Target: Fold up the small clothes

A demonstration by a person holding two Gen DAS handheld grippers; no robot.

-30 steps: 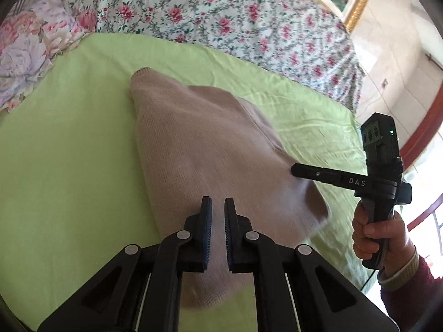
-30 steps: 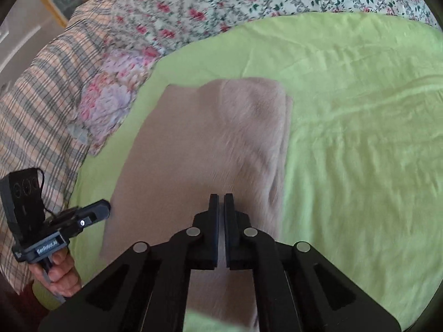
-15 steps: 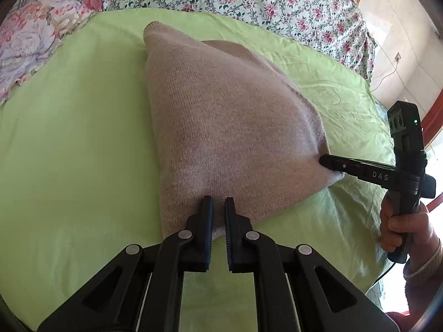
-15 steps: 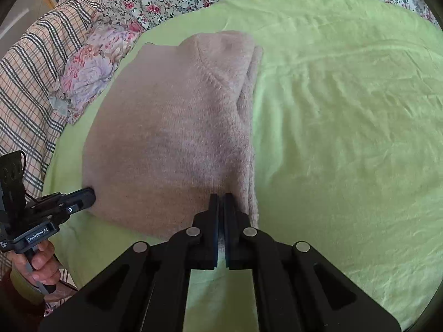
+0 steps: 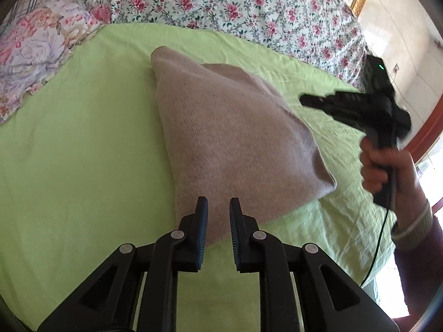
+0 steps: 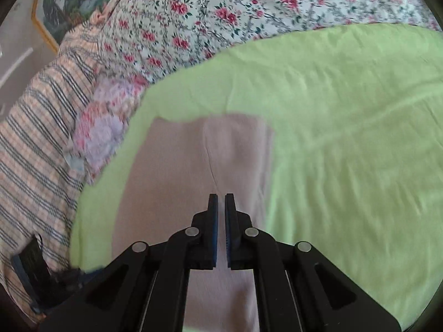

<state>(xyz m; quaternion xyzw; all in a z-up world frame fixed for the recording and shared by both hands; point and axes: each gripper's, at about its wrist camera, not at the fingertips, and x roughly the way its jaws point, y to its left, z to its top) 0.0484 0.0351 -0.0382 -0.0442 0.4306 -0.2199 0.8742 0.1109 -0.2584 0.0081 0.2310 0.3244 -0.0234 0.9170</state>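
Folded sweater [image 5: 235, 149] flat on green sheet [image 5: 83, 166]; left hand-held gripper [image 5: 217, 215] spread, holding nothing, above sweater's near edge; right hand-held gripper [image 6: 221, 207] nearly pressed together, empty; careless regrasp likely to drag layers, undoing fold.

Beige knit garment [image 5: 232, 141], folded, lying flat

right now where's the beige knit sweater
The beige knit sweater lies folded on the green sheet, just ahead of the left gripper, with the floral quilt beyond it; the right gripper hovers over it.
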